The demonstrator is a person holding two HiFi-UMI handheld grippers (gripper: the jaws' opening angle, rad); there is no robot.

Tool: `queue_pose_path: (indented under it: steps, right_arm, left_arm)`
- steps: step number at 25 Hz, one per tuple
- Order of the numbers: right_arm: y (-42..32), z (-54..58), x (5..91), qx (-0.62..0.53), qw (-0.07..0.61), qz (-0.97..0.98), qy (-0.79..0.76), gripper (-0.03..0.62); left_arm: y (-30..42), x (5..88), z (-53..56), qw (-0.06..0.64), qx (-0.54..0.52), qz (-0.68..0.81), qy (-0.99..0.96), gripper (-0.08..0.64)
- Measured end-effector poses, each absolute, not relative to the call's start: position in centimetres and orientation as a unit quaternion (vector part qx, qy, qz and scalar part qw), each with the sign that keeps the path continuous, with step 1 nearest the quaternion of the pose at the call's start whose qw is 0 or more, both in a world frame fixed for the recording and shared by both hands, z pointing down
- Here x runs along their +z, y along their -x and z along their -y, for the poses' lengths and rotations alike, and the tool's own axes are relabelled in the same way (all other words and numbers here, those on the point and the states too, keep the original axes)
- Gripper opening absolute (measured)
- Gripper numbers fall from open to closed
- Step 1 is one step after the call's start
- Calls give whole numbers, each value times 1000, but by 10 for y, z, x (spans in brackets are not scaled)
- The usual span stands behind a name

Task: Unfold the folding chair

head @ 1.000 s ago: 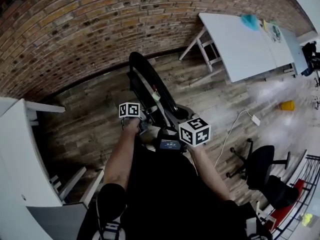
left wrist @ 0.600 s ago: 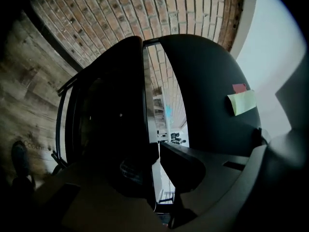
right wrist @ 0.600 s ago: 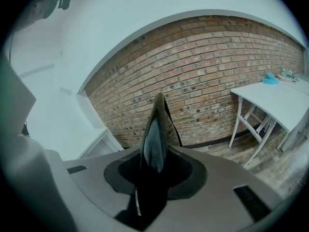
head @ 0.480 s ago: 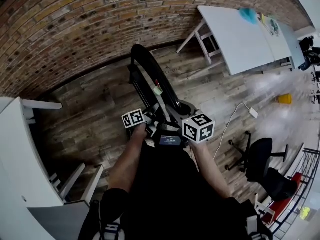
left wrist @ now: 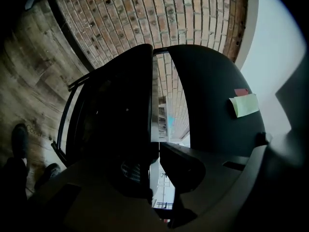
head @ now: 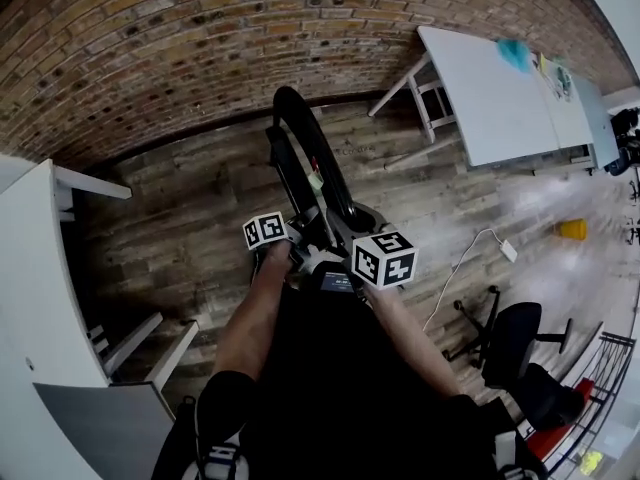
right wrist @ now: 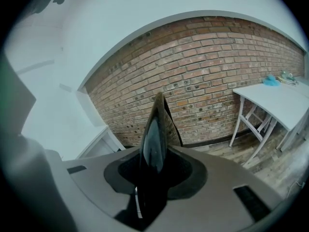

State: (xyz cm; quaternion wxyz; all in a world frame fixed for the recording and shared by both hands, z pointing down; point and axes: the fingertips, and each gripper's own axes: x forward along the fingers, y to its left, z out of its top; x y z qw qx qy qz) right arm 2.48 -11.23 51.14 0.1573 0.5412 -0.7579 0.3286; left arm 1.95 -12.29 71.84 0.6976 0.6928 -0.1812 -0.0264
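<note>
Black folding chair (head: 305, 148) is gripped by left gripper (left wrist: 157, 153) and right gripper (right wrist: 153, 153).

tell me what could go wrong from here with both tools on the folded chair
The right tool clamps only a thin glossy edge of the folding chair; it may slip when pulled.
The left tool pinches an edge beside the narrow gap between the chair's two panels; spreading them could trap or twist it.
The chair stands upright on the wooden floor; it could tip.

The wooden plank floor (head: 190, 238) carries a black folding chair (head: 305, 158) at centre, a white table (head: 490, 88) at upper right and a black wheeled office chair (head: 515, 343) at lower right.
</note>
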Motion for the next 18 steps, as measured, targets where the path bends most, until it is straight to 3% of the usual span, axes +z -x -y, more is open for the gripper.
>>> queue_pose_path:
  steps: [18]
  right_arm:
    - [-76,65,514,377,98,730,-561,118]
  left_arm:
    - [-59,720,80,681,20,200,-704,66]
